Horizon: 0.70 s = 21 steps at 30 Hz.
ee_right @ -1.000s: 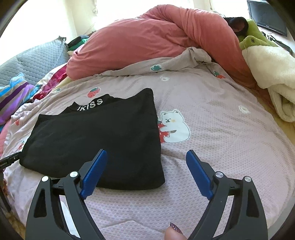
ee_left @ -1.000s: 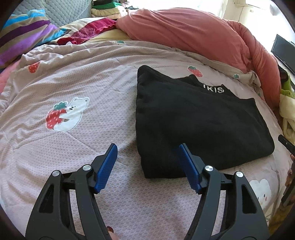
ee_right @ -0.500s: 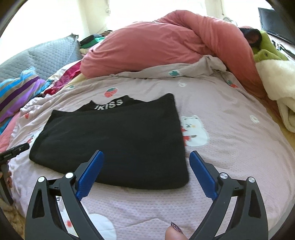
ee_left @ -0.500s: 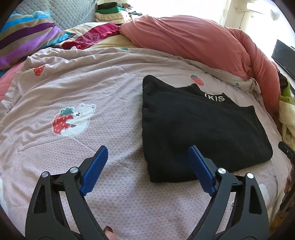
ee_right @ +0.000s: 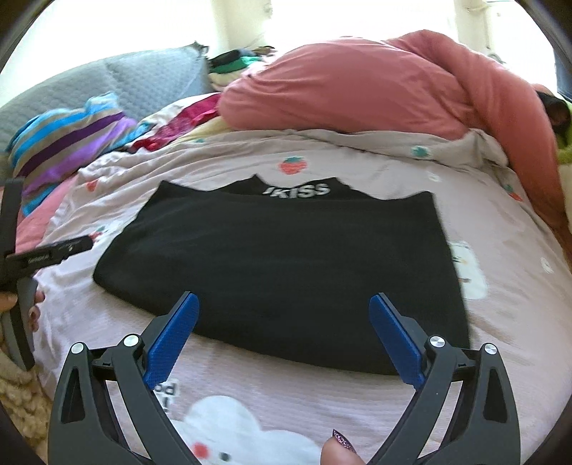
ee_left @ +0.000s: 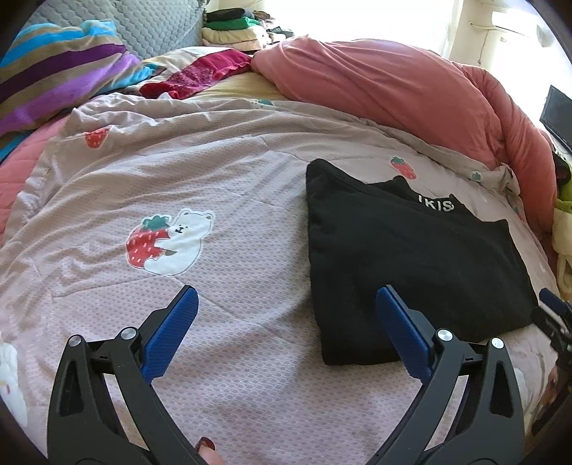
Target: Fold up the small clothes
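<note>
A folded black garment (ee_left: 404,257) with white lettering at its waistband lies flat on the pink bedspread (ee_left: 221,171). It also shows in the right wrist view (ee_right: 286,264). My left gripper (ee_left: 286,307) is open and empty, held above the bedspread just left of the garment's near corner. My right gripper (ee_right: 284,314) is open and empty, held over the garment's near edge. Neither touches the cloth. The left gripper's side (ee_right: 46,254) shows at the left edge of the right wrist view.
A salmon duvet (ee_left: 411,93) is heaped along the far side. A striped pillow (ee_left: 60,78) and red cloth (ee_left: 203,71) lie at the far left, with stacked clothes (ee_left: 236,28) behind. A white-green blanket (ee_left: 565,229) sits at the right.
Both grippers have drawn back from the garment and stayed open. The right gripper swung left, so the garment now sits centred in its view. The left gripper's jaws opened wider.
</note>
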{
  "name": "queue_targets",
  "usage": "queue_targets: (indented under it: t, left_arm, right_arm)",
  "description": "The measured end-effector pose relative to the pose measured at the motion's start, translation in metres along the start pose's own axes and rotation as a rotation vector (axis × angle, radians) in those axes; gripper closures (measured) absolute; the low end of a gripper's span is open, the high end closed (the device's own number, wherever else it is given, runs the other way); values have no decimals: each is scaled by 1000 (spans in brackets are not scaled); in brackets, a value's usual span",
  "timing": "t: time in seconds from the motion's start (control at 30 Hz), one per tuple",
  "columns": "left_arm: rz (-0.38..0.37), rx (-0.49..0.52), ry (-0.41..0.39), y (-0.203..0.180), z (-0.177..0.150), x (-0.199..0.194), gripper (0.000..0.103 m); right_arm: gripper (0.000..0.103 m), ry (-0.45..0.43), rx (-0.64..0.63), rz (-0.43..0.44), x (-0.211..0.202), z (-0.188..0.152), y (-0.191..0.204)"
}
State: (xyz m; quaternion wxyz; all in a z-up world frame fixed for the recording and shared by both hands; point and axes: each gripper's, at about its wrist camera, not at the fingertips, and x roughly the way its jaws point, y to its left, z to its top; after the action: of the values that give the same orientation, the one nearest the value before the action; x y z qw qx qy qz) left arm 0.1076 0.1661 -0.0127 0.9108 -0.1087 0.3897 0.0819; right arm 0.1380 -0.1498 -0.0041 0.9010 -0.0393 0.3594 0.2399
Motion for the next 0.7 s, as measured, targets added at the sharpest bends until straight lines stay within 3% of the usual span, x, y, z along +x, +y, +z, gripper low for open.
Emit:
queue_targets:
  t: [0.7]
  left_arm:
    - [79,0,13,19,41,18,10]
  right_arm:
    - [7,32,-264,138,40,6,117]
